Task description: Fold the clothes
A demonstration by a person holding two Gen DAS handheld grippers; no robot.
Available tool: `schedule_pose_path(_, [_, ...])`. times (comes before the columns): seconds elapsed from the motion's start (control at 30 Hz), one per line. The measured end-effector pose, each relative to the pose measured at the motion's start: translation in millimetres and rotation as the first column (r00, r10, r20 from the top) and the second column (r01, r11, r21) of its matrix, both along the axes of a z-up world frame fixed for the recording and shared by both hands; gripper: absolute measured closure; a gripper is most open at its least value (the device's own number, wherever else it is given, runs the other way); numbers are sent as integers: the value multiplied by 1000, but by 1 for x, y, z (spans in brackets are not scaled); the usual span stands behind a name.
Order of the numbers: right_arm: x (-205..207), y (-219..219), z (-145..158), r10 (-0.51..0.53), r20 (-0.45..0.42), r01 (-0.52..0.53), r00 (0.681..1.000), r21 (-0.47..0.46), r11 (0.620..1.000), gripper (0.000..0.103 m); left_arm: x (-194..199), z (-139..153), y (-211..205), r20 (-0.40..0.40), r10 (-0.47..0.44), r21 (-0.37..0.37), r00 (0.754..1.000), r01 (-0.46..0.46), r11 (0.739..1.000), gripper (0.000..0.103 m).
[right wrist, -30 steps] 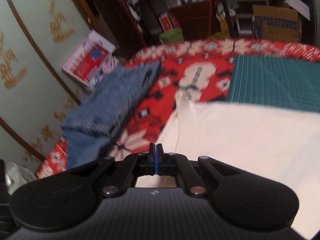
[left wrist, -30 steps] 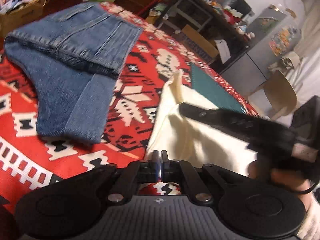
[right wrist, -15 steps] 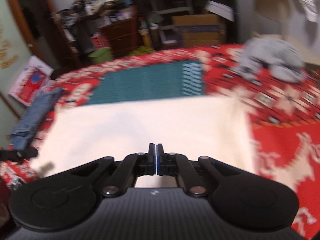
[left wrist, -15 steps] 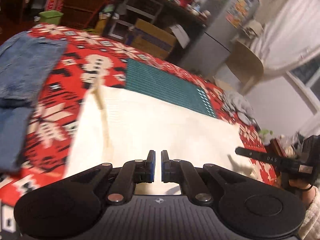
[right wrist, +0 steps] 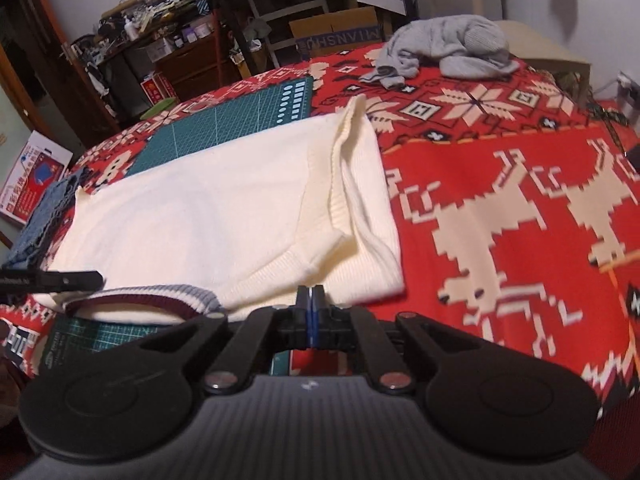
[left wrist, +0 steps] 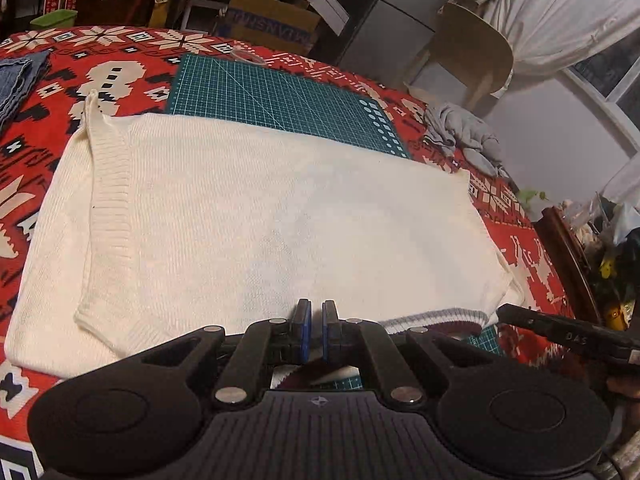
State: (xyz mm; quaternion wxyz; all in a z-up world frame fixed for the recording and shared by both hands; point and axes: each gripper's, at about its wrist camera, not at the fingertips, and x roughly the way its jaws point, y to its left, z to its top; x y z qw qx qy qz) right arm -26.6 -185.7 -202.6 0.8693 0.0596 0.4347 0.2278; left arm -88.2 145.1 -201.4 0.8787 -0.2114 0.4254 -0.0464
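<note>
A cream knit sweater (left wrist: 280, 208) lies flat on the red patterned blanket (left wrist: 520, 248), back up, with both sleeves folded inward. Its maroon and grey striped collar (left wrist: 436, 316) is at the near edge. My left gripper (left wrist: 314, 330) hovers over that near edge, left of the collar, shut with nothing seen between its pads. In the right wrist view the sweater (right wrist: 200, 208) fills the middle, with its folded sleeve (right wrist: 352, 184) on the right. My right gripper (right wrist: 311, 312) is shut and empty at the near edge, right of the collar (right wrist: 160, 294).
A green cutting mat (left wrist: 280, 96) lies under the sweater's far edge. Folded jeans (left wrist: 16, 80) sit at the far left and a crumpled grey garment (right wrist: 444, 48) at the far right. A chair (left wrist: 468, 48), a cardboard box (right wrist: 336, 32) and cluttered shelves stand beyond the blanket.
Both grippers have swung rightward, away from the jeans, along the sweater's near edge. The left view now centres on the sweater; the right gripper sits by its right sleeve. Both stayed shut.
</note>
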Motion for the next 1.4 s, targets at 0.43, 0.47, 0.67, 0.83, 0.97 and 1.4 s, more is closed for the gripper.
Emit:
schedule_pose_path(0.43, [33, -9, 1, -91, 41, 92, 995, -18, 996, 103, -1, 1, -3, 0, -4, 28, 1000, 4, 1000, 98])
schedule_pose_path(0.47, [33, -12, 0, -101, 35, 101, 994, -12, 995, 103, -2, 1, -2, 0, -2, 23, 1000, 2, 1000, 98])
schedule_pose_path(0.67, [35, -14, 5, -114, 35, 114, 993, -8, 993, 101, -2, 0, 0, -1, 0, 8, 1000, 0, 1000, 98])
schedule_pose_path(0.83, [48, 3, 11, -100, 65, 102, 993, -22, 995, 101, -2, 0, 1, -1, -1, 5, 1000, 1, 1000, 98])
schedule_pose_path(0.97, [68, 8, 0, -115, 20, 115, 993, 6, 993, 102, -2, -1, 1, -2, -1, 4, 1000, 1, 1000, 98])
schedule_pose_path(1.4, [18, -26, 2, -125, -7, 125, 992, 5, 992, 101, -3, -1, 2, 7, -2, -3, 1000, 2, 1000, 98])
